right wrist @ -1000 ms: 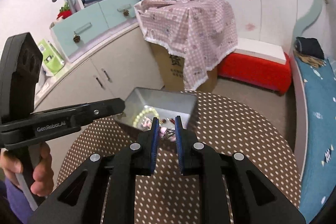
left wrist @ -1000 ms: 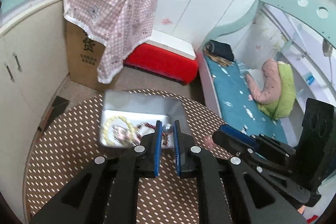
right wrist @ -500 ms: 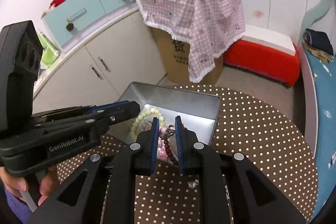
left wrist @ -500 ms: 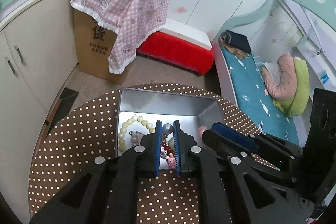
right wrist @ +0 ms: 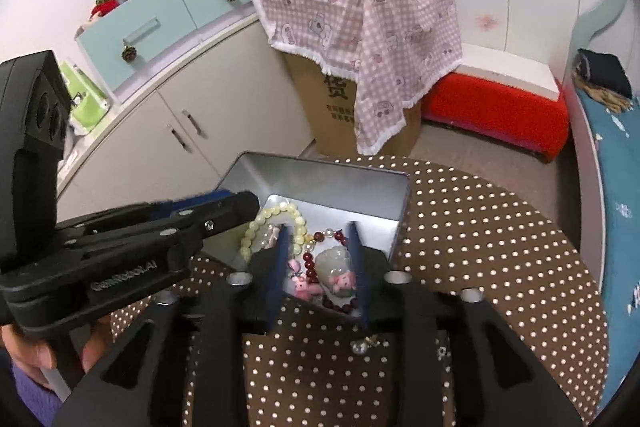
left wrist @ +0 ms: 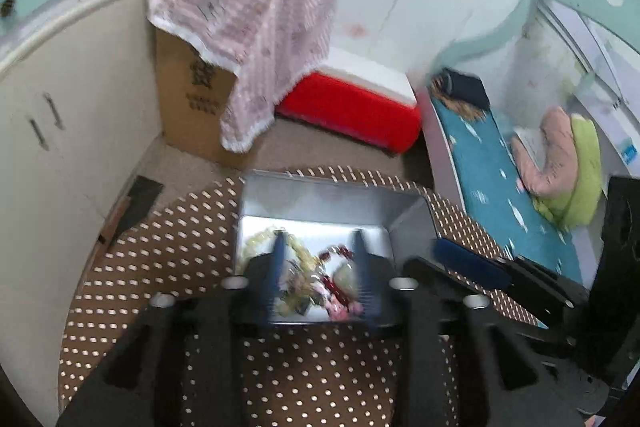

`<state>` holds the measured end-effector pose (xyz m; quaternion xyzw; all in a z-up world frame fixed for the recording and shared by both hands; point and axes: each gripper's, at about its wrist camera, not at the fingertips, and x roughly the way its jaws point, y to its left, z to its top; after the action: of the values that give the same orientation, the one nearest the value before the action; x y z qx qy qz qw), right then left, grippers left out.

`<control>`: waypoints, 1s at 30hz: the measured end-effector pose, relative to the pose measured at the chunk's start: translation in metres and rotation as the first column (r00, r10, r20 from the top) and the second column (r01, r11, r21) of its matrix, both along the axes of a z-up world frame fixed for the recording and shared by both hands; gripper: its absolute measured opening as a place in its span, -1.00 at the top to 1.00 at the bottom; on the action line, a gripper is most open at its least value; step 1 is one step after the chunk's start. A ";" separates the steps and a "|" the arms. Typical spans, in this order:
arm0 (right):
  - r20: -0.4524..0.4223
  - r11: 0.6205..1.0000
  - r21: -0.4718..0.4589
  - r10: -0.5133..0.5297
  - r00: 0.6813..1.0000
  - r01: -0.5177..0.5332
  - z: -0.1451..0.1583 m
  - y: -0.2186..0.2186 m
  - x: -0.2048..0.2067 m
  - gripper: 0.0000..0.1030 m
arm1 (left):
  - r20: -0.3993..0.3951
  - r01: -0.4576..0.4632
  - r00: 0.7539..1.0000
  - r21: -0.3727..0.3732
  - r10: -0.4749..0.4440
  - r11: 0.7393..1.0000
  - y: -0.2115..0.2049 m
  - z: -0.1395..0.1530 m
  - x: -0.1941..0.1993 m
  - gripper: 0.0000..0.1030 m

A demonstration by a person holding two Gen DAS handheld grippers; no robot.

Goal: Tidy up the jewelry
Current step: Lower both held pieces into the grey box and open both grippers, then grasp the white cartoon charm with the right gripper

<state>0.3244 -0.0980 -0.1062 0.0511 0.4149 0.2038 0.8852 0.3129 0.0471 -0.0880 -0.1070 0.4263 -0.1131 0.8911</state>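
Jewelry (right wrist: 320, 259) lies heaped in the tin (right wrist: 372, 187), which sits toward the far edge of the dotted worktop (right wrist: 500, 247). I hold both pairs of tongs over the tin's near rim, pointing steeply down, so whatever leaves them should land inside rather than on the cloth.

My right tongs (right wrist: 320, 267) have just been opening and now stand spread, with nothing pinched; the red beads (right wrist: 310, 263), jade pendant (right wrist: 338, 259) and pink charms (right wrist: 306, 285) show loose in the gap, resting on the tin floor. My left tongs (left wrist: 318, 275) have likewise just been opening and stand spread above the same pile, pads clear of the pale bead bracelet (right wrist: 276, 217) at the tin's left side. That view is blurred, so I cannot make out finer detail there.

One small metal piece (right wrist: 364, 345) lies on the worktop just outside the tin's near edge, below my right tongs. I judge that it needs picking up next.
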 end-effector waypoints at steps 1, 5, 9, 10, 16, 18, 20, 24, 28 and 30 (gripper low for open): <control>0.005 1.000 0.007 0.001 1.000 -0.001 0.003 -0.003 -0.003 0.18 | 0.006 -0.006 1.000 -0.004 0.006 1.000 0.001 0.003 -0.002 0.12; 0.024 0.999 0.031 -0.021 0.999 0.020 0.015 -0.021 -0.017 0.18 | 0.028 -0.016 0.999 -0.025 0.017 1.000 0.004 0.013 -0.015 0.12; 0.064 0.999 0.011 -0.040 0.997 0.039 0.027 -0.037 -0.036 0.18 | 0.060 -0.025 0.998 -0.025 0.027 0.999 0.000 0.023 -0.034 0.10; 0.071 0.999 0.008 -0.041 0.997 0.040 0.028 -0.040 -0.039 0.18 | 0.070 -0.025 0.997 -0.027 0.027 0.999 -0.002 0.024 -0.041 0.10; 0.072 0.998 -0.012 -0.067 0.995 0.068 0.021 -0.065 -0.065 0.18 | 0.085 -0.036 0.996 -0.019 0.037 0.999 -0.018 0.021 -0.068 0.09; 0.060 0.997 -0.015 -0.075 0.995 0.076 0.015 -0.072 -0.071 0.18 | 0.079 -0.027 0.996 -0.018 0.029 0.999 -0.024 0.016 -0.073 0.09; 0.048 0.996 -0.017 -0.084 0.995 0.085 0.007 -0.079 -0.077 0.18 | 0.060 -0.023 0.998 -0.021 0.024 1.000 -0.030 0.009 -0.077 0.09; 0.025 0.995 -0.029 -0.092 0.995 0.093 -0.009 -0.085 -0.083 0.18 | 0.030 -0.027 0.999 -0.012 0.027 1.000 -0.039 -0.006 -0.083 0.09; 0.007 0.993 -0.061 -0.099 0.995 0.099 -0.028 -0.084 -0.087 0.18 | 0.025 -0.046 0.999 0.028 0.045 0.999 -0.044 -0.020 -0.090 -0.20; -0.004 0.992 -0.076 -0.104 0.995 0.104 -0.037 -0.080 -0.086 0.10 | 0.023 -0.050 0.999 0.046 0.049 0.998 -0.046 -0.027 -0.093 -0.21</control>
<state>0.2389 -0.1779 -0.1435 0.0398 0.4226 0.1414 0.8944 0.2204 0.0014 -0.1153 -0.0957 0.4162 -0.0820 0.9005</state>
